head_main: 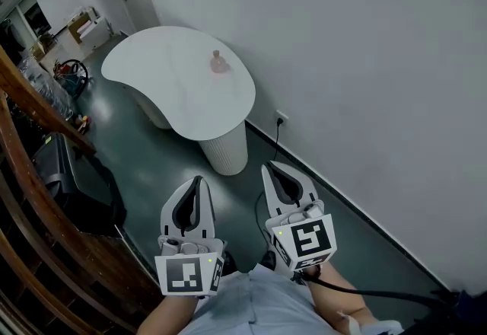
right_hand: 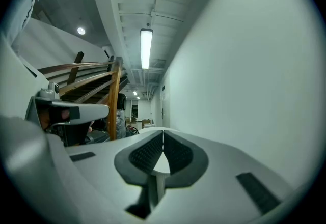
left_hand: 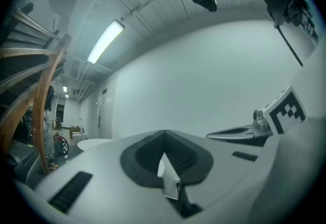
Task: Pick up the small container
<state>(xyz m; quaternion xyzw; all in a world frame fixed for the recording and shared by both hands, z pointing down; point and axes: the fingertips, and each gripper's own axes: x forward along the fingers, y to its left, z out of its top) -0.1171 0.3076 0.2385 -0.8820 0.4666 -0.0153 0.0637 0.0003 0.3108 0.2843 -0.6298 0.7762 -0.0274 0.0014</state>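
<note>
At the left edge of the head view, a wooden stair railing runs diagonally down the frame, with a dark box-shaped unit below it; neither bears on the task. In the upper centre stands a white curved-top table on a ribbed pedestal. The small container, a pale pinkish item too small to resolve in detail, stands upright on the tabletop toward its right side, with bare surface all round it. This isolated placement leaves it accessible from several sides. The container is well apart from both grippers, with dark floor between them. In the lower centre, the left gripper is held level and close to the person's body, pointing toward the table; the left gripper view shows its two jaws brought together at the tips with nothing between them. Just to its right, the right gripper is held parallel and level, and the right gripper view shows its jaws fully closed and empty. The posture reads as a carry position suited to walking: both tools are tucked in, aligned with the target and not yet prepared for a grasp. Judged from this, the approach is at its start, and the chosen gripper's jaws must be spread before it reaches the container. At the right of the frame, a white wall carries a socket, from which a cable drops beside the pedestal. The table stands near this wall, so access from the floor side appears less obstructed.
</note>
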